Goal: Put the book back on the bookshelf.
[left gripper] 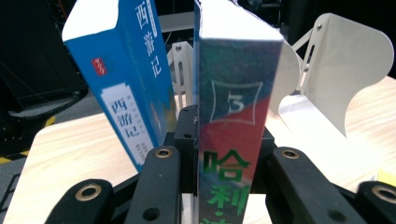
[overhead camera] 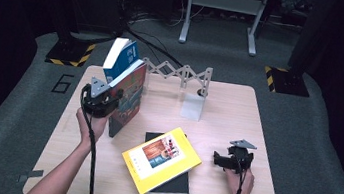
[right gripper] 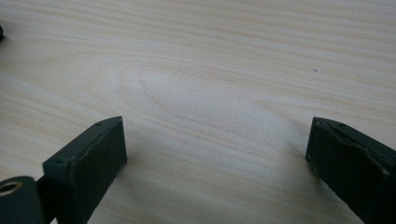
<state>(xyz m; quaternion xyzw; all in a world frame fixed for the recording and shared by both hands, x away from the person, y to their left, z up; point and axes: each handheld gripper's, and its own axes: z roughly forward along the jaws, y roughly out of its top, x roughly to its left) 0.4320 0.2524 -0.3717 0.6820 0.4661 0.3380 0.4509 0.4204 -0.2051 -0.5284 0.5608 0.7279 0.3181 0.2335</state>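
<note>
The red book (overhead camera: 126,102) stands upright at the left side of the table (overhead camera: 229,109), left of middle in the high view. The blue book (overhead camera: 120,59) leans above it, just behind. I think the blue book could tip and fall, because it tilts and nothing holds it. The red book might slip too if the grip goes loose. The left tool (left gripper: 219,158) is closed tight on the red book's spine. The right tool (right gripper: 215,154) rests low and right, jaws wide, holding nothing.
</note>
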